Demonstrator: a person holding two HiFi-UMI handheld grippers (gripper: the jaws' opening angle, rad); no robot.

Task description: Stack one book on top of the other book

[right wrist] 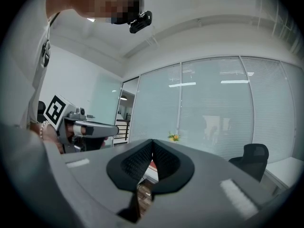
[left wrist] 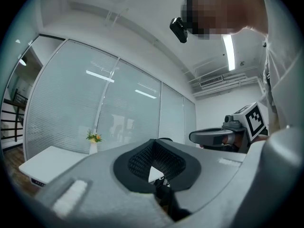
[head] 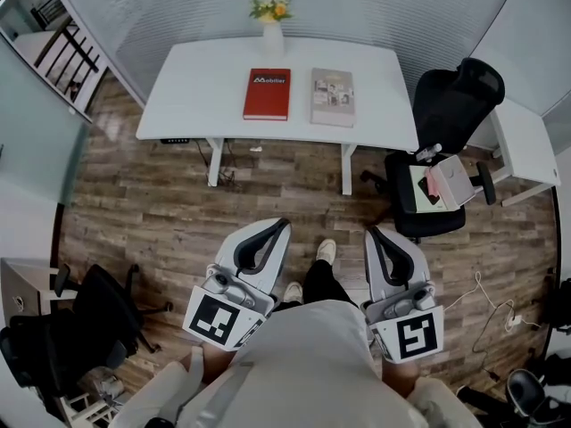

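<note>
Reach is long: red hardcover book (head: 267, 94) lies far ahead of left gripper (head: 282, 225), beige softcover book (head: 333, 96) ahead of right gripper (head: 374, 234); both pairs of jaws together, empty.

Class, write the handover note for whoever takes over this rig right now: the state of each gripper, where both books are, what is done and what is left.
Left gripper: shut, empty, held level.
Right gripper: shut, empty, held level.
Red book and grey book: flat on the white table, side by side and apart, well ahead of both grippers.
Done: nothing, neither book has been touched.
Left: approach the table, grip one book and lay it on the other.
</note>
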